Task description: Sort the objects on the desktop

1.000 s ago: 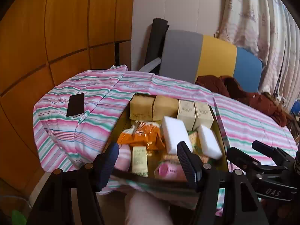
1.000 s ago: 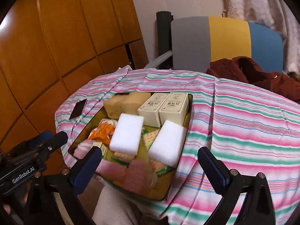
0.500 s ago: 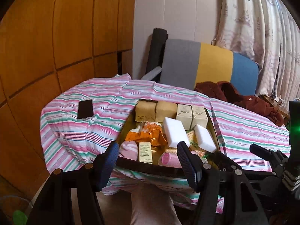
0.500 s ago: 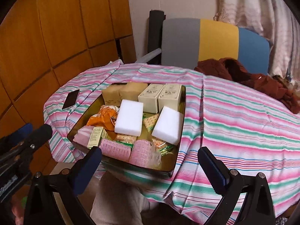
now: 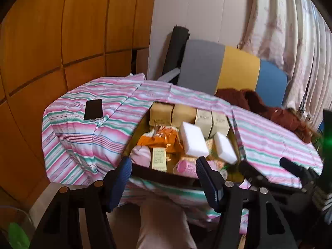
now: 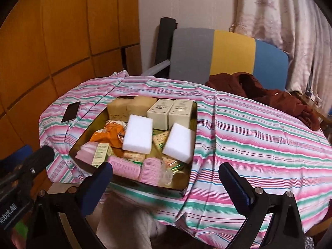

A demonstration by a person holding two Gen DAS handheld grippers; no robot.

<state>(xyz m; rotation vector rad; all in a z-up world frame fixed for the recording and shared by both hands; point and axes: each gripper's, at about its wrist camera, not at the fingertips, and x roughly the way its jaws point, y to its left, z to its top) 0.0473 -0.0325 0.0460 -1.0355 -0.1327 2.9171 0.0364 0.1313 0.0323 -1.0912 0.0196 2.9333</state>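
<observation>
Foam blocks: two white foam blocks lie across the heap in a shallow metal tray; they look light and squashy, best pinched across the short sides.
Tray place: on a striped cloth, at about 11 o'clock from the right gripper and 12 o'clock from the left gripper.
Cartons: two cream cartons stand at the tray's far end; stiff card, likely easy to grip by flat faces.
Soft goods: orange packet looks crinkly and slippery; pink ribbed rolls probably give under pressure.
Claws: both released, jaws spread with nothing between them, short of the tray's near rim.
Phone: a dark phone lies apart on the cloth, at 10 o'clock from the tray.
Hidden: items under the foam and carton print are unreadable; near tray edge is partly blocked by gripper fingers.
</observation>
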